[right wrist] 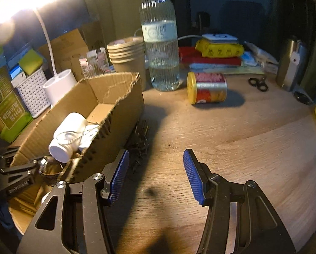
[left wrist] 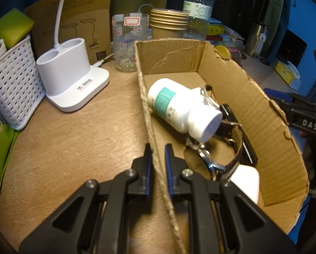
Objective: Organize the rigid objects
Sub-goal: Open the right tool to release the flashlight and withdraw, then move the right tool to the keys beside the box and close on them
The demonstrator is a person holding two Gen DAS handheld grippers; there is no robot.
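Observation:
An open cardboard box (left wrist: 253, 97) lies on the wooden desk. My left gripper (left wrist: 158, 148) is shut on the box's near wall, one finger outside and one inside. In the box lie a white pill bottle (left wrist: 179, 108) on its side, a wristwatch (left wrist: 217, 154), a black flat item (left wrist: 240, 131) and a white object (left wrist: 246, 182). My right gripper (right wrist: 155, 160) is open and empty over the bare desk, right of the box (right wrist: 124, 110). A dark pile of binder clips (right wrist: 140, 146) lies by the box's outer wall. A red and yellow can (right wrist: 207, 87) lies on its side beyond.
A white lamp base (left wrist: 71, 74), white basket (left wrist: 11, 82), glass jar (left wrist: 128, 42), stacked paper cups (left wrist: 168, 23) and water bottle (right wrist: 161, 48) stand behind the box. Scissors (right wrist: 258, 83), a metal flask (right wrist: 291, 63) and stacked packets (right wrist: 217, 53) are at the far right.

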